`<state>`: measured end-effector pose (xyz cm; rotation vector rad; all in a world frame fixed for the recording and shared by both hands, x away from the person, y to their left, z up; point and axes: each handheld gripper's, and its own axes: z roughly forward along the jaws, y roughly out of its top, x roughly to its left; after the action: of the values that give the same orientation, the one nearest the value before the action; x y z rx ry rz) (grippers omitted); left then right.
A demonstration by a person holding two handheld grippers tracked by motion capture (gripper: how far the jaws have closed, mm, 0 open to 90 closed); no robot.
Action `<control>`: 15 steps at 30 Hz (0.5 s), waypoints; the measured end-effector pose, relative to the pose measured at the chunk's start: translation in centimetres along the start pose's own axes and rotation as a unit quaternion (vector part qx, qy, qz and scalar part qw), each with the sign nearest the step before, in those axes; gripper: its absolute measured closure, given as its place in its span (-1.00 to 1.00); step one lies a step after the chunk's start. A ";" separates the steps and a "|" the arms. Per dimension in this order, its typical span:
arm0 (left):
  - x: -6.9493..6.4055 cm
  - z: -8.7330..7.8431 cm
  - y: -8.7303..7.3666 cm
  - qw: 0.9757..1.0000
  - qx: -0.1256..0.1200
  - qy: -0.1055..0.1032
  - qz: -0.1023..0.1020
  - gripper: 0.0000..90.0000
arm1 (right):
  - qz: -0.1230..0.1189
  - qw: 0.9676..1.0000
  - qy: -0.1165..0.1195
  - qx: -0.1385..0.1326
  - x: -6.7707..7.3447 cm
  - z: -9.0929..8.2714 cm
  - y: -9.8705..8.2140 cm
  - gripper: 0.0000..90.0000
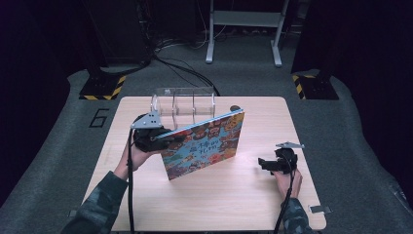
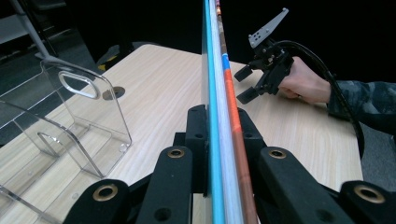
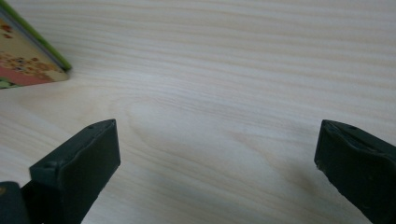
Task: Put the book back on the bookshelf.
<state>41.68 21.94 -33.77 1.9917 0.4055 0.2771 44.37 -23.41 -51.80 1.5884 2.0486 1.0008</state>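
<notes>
One book [image 1: 204, 144] clamped upright in left gripper [image 1: 165, 140], right gripper [image 1: 265, 164] gaping empty nearby; next, slotting into clear rack [image 1: 184, 104].

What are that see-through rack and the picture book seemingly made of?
The rack looks like clear acrylic: glossy, transparent dividers with bright polished edges, the table showing through. The book seems to be printed board and paper: a stiff, colourful, faintly shiny cover, with pale page layers seen edge-on between the left claw's black jaws.
</notes>
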 end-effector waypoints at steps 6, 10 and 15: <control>0.1 0.1 0.8 1.000 0.001 0.007 -0.005 0.80 | -0.004 1.000 -0.016 -0.004 -0.6 0.3 -0.6 -1.00; 0.4 -0.1 1.1 1.000 0.002 0.010 -0.017 0.80 | 0.003 1.000 -0.015 -0.007 -0.6 0.3 -0.7 -1.00; 0.8 -0.8 1.7 0.999 0.007 0.026 -0.026 0.80 | -0.002 1.000 -0.015 -0.010 -0.6 0.3 -0.8 -0.99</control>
<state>42.42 22.21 -31.87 1.9867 0.4931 0.2934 44.22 -23.97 -52.64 1.5777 2.0147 0.9871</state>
